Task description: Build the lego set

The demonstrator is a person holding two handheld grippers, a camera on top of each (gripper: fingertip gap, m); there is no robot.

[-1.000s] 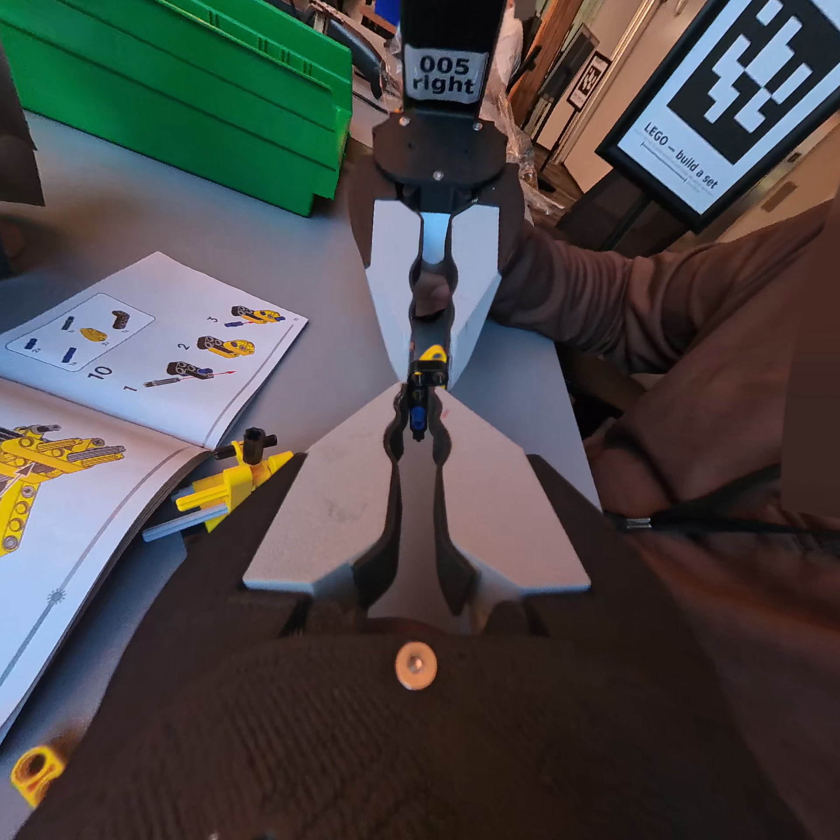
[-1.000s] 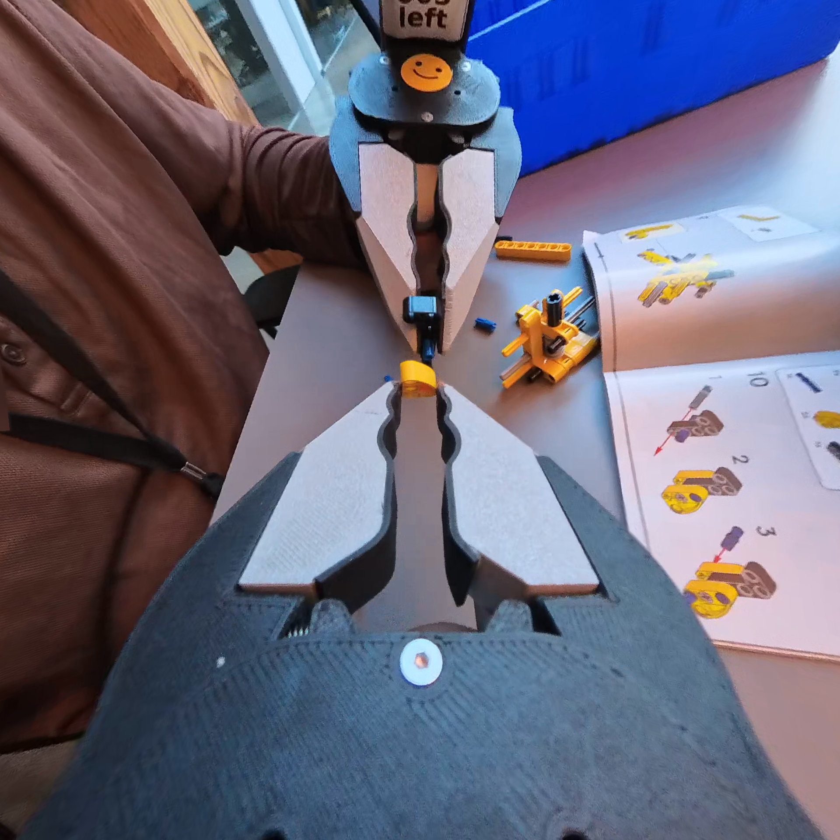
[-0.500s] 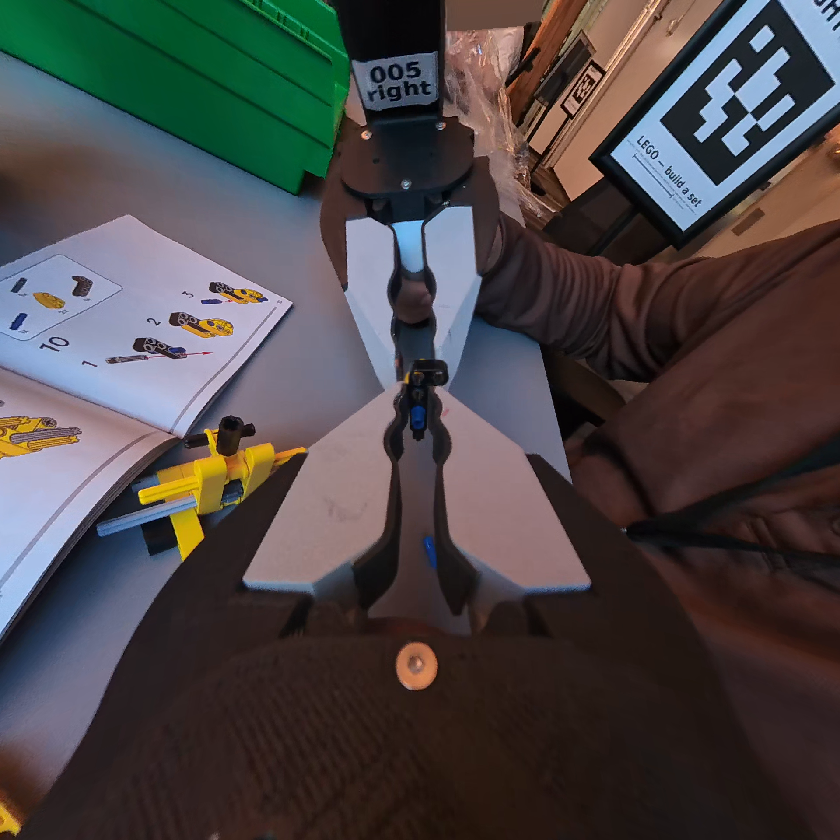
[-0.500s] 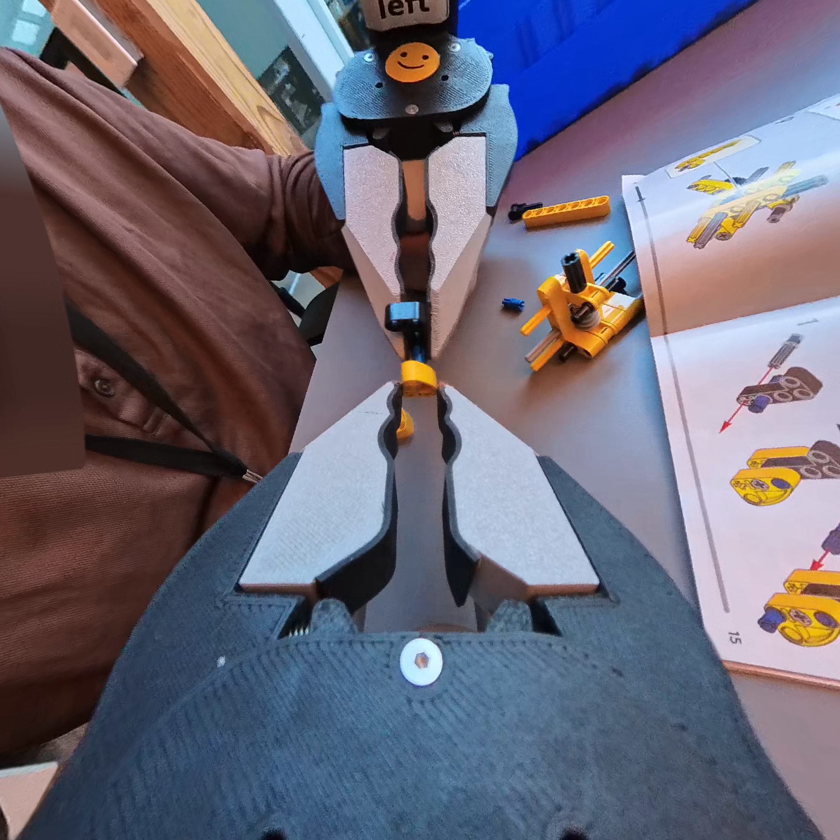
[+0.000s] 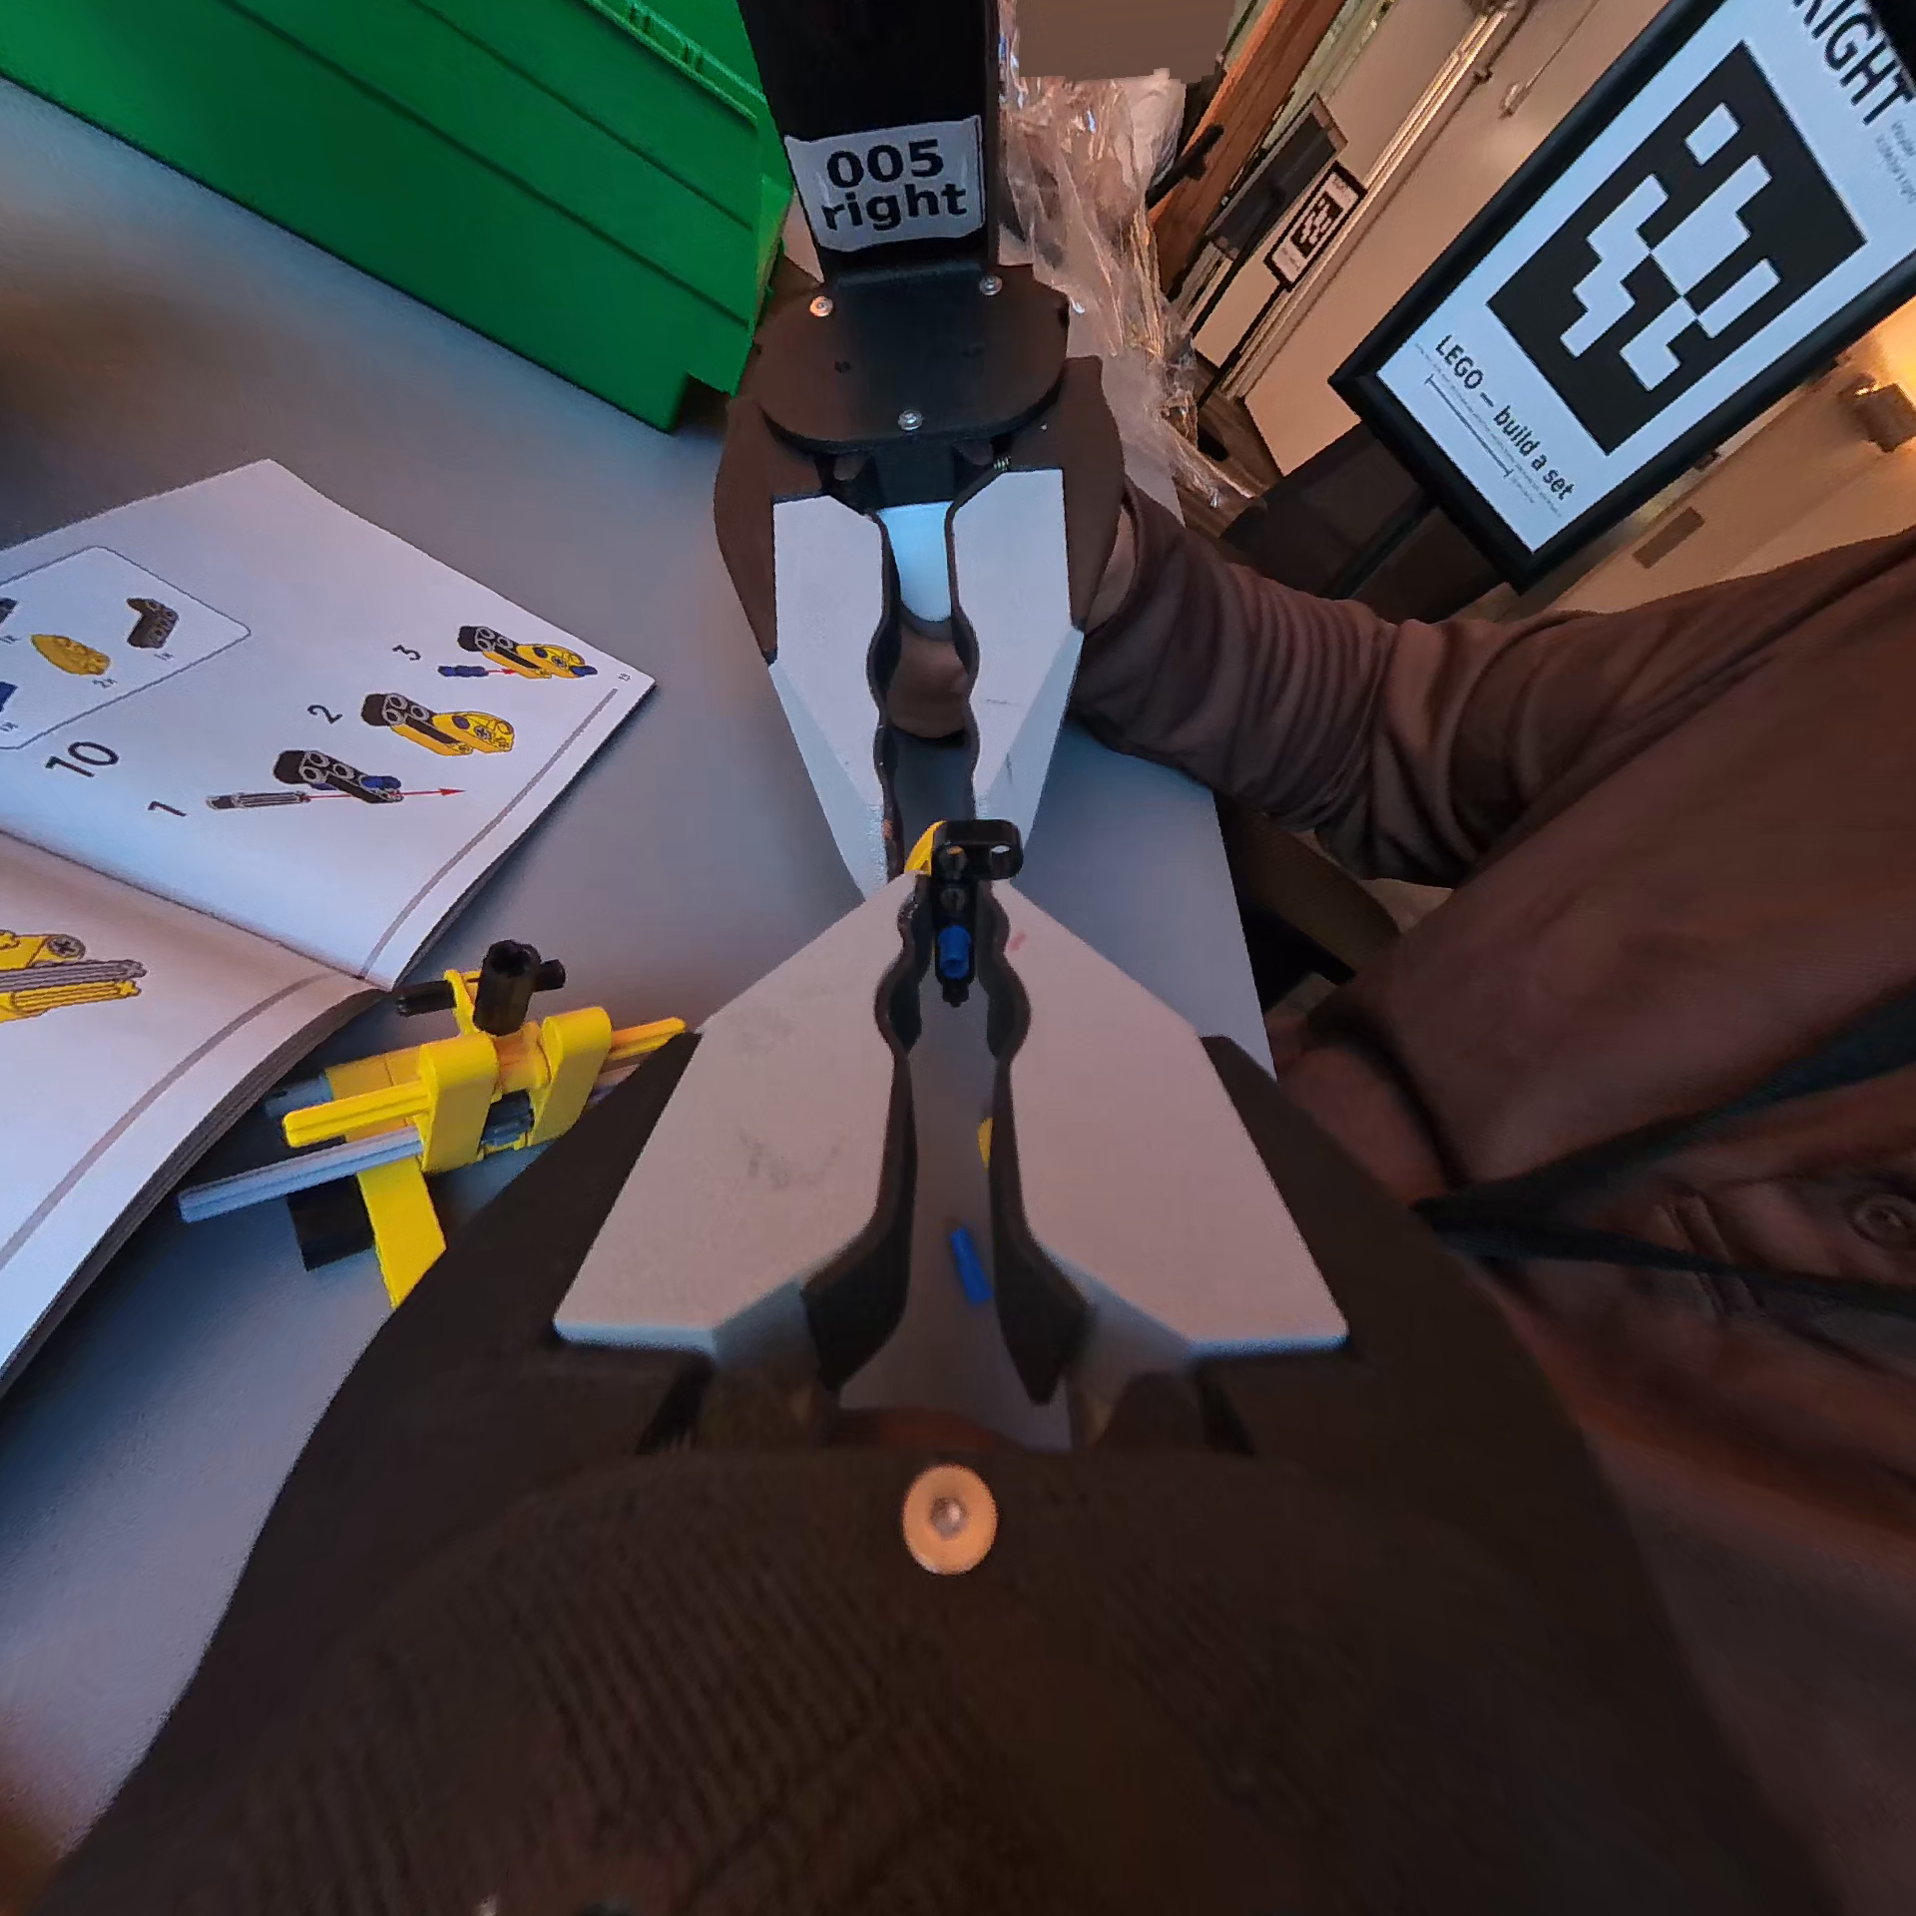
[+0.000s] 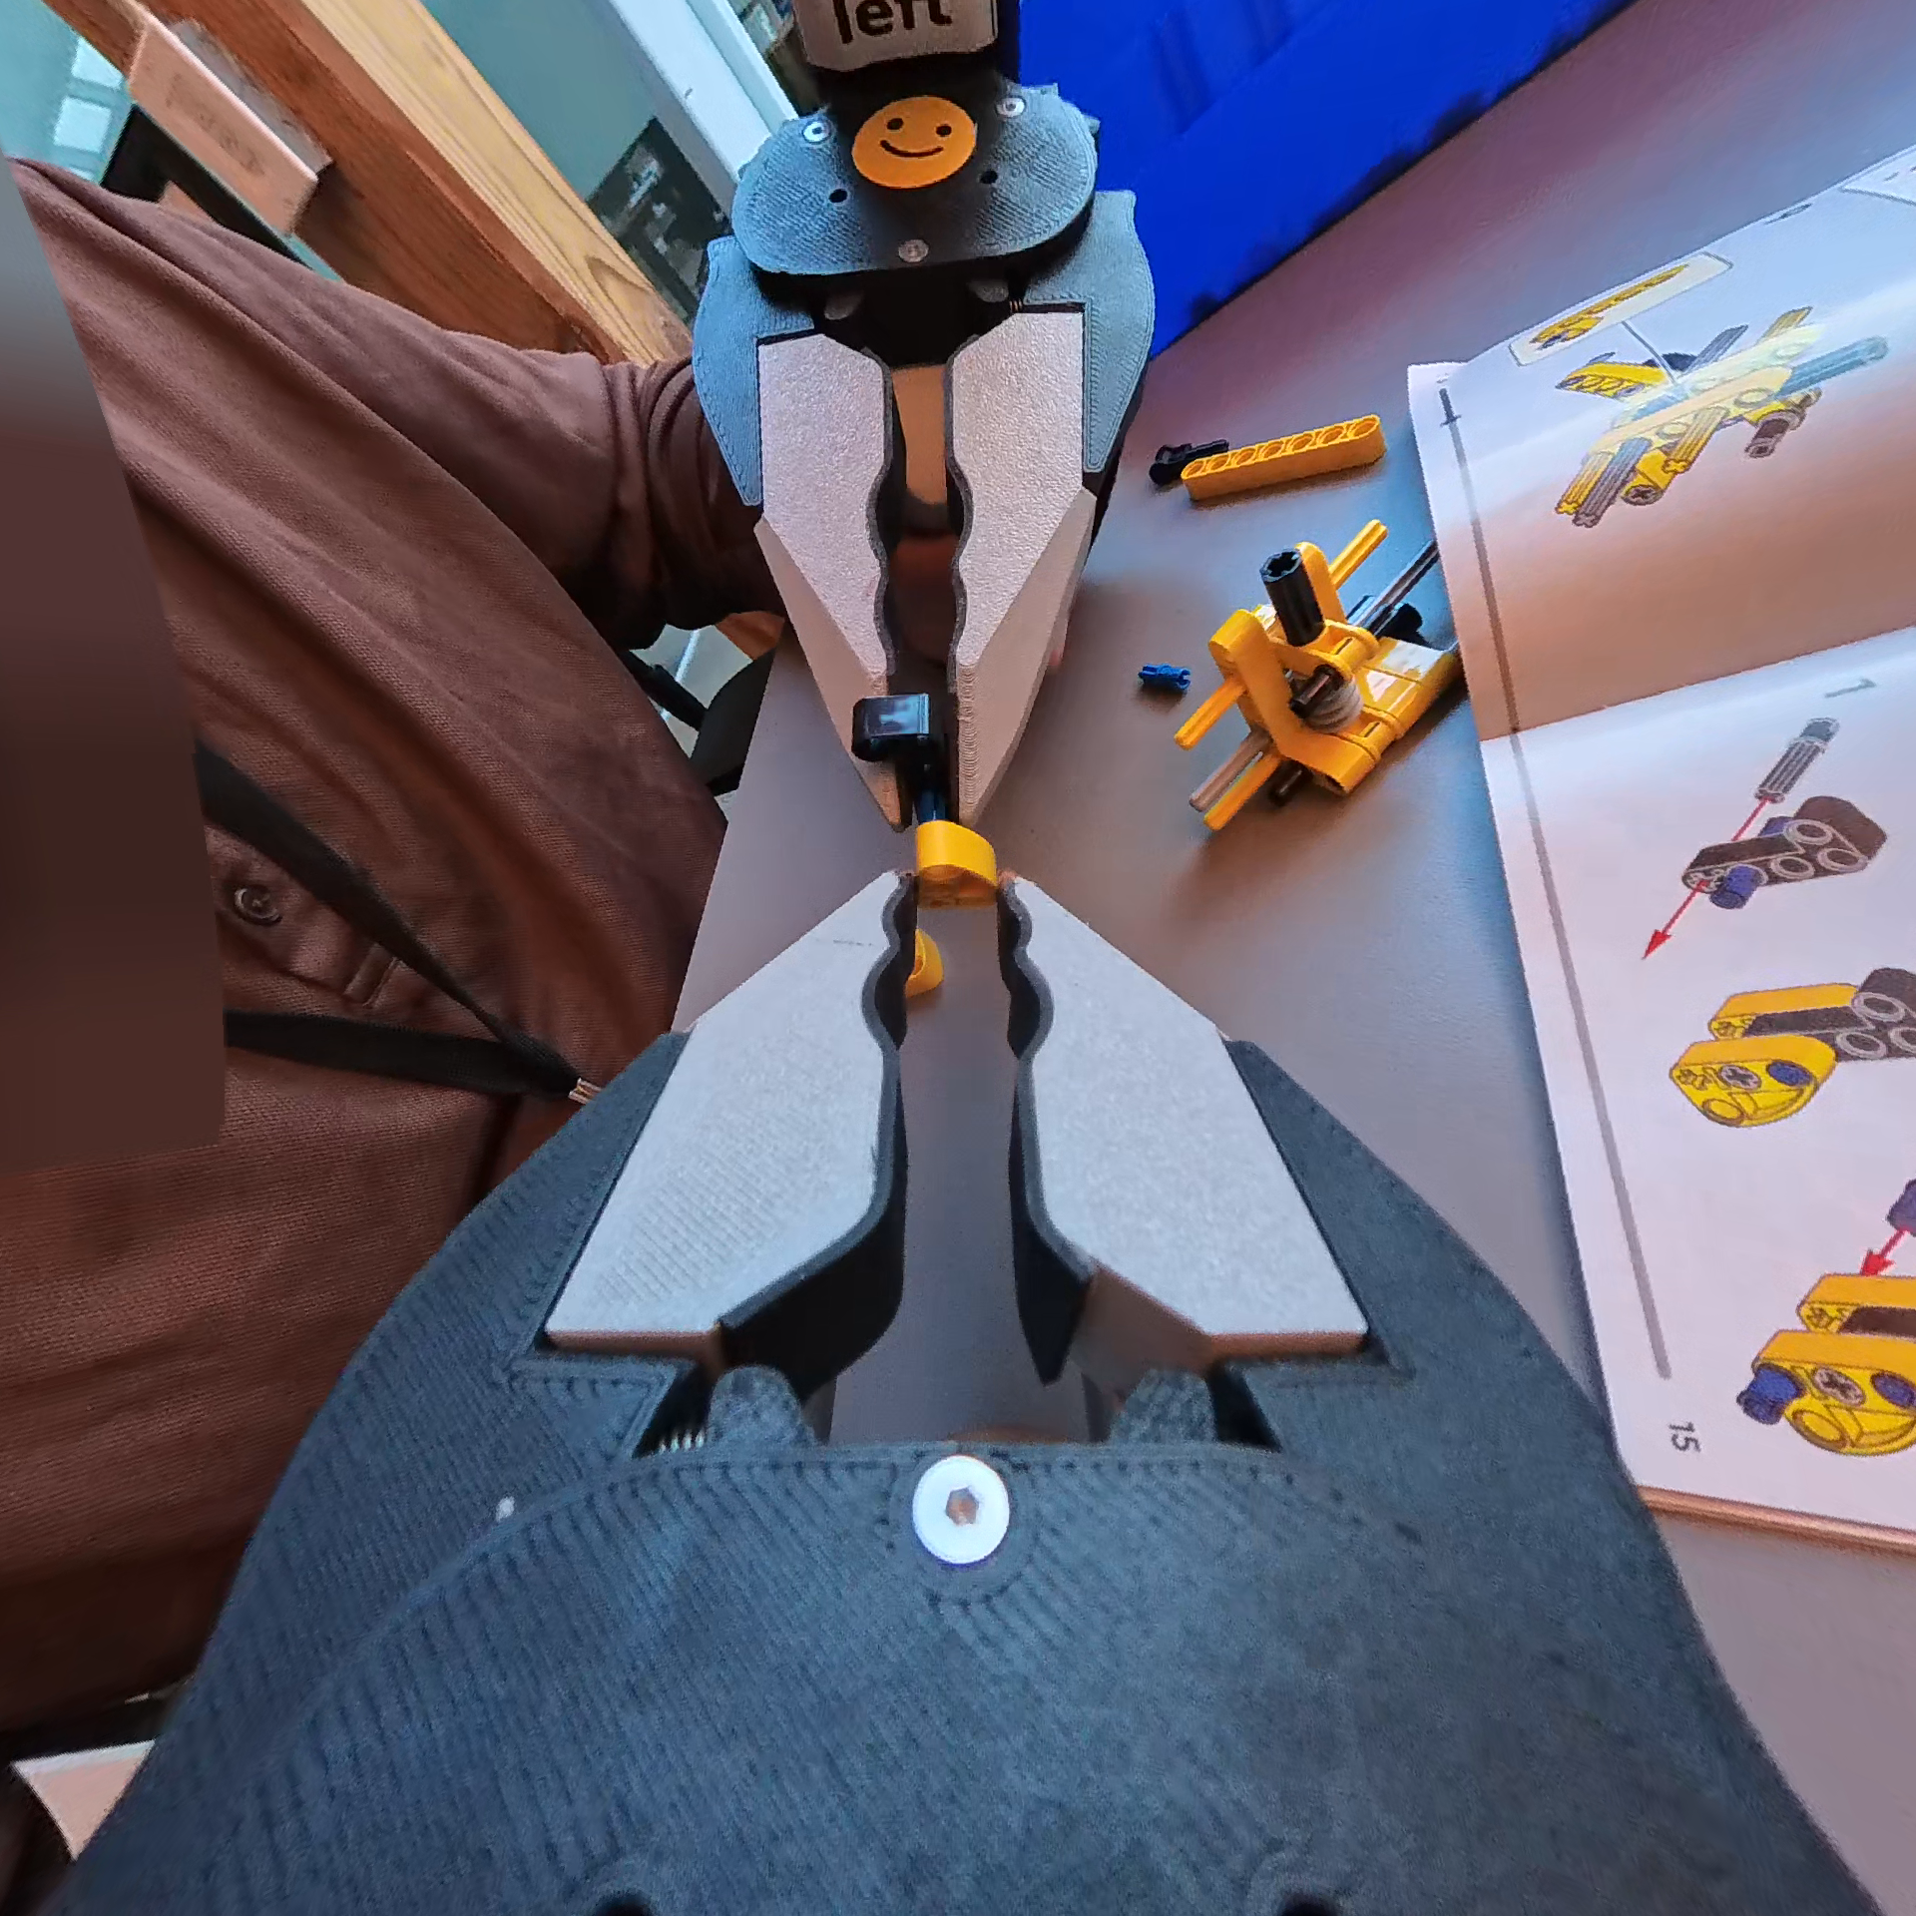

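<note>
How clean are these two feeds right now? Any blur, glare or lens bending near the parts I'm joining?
Left wrist view: the black piece between the fingers is sharp, strong wide-angle bending at the edges, warm dim light, green bin corner smeared. Right wrist view: the yellow piece is crisp, soft glare on the instruction booklet, table evenly lit, edges curved.

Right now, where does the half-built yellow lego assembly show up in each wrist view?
Left wrist view: the yellow assembly lies at left of centre on the table, just below the open instruction booklet.
Right wrist view: the same assembly lies at upper right, left of the booklet.
Shared landmark: the black connector standing up on the assembly.
</note>
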